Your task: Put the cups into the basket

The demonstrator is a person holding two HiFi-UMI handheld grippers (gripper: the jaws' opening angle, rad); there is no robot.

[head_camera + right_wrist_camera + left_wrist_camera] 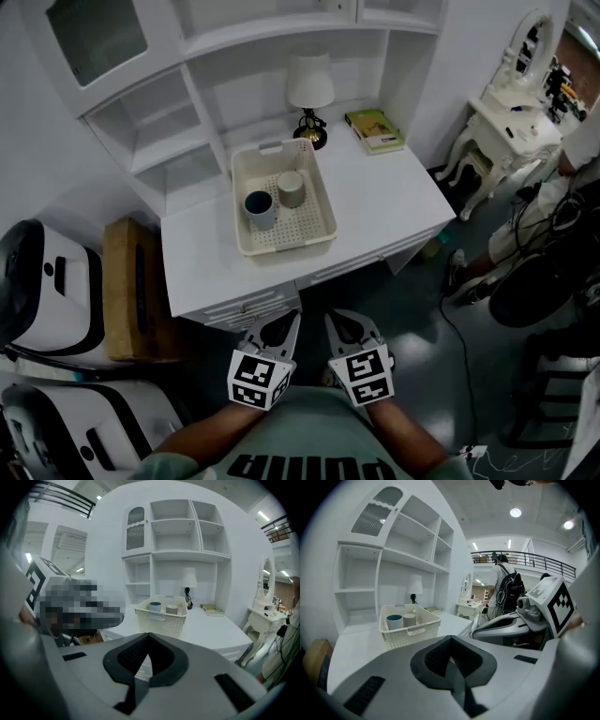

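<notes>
Left claw (284,328) and right claw (339,326): both clenched with nothing between the jaws, side by side close to your body, short of the front edge of the bench (394,202). Risk, as judged: little is left to fail, since both cups look to be home. A needless reach forward with clenched claws could shove the basket (240,202) or tip a cup, or knock the lamp (309,89) just beyond it. The basket sits on the bench ahead of both claws, well apart from them. Inside it the blue cup (260,208) stands upright at the nearer end, with the grey cup (291,188) just beside it, farther from the claws.
</notes>
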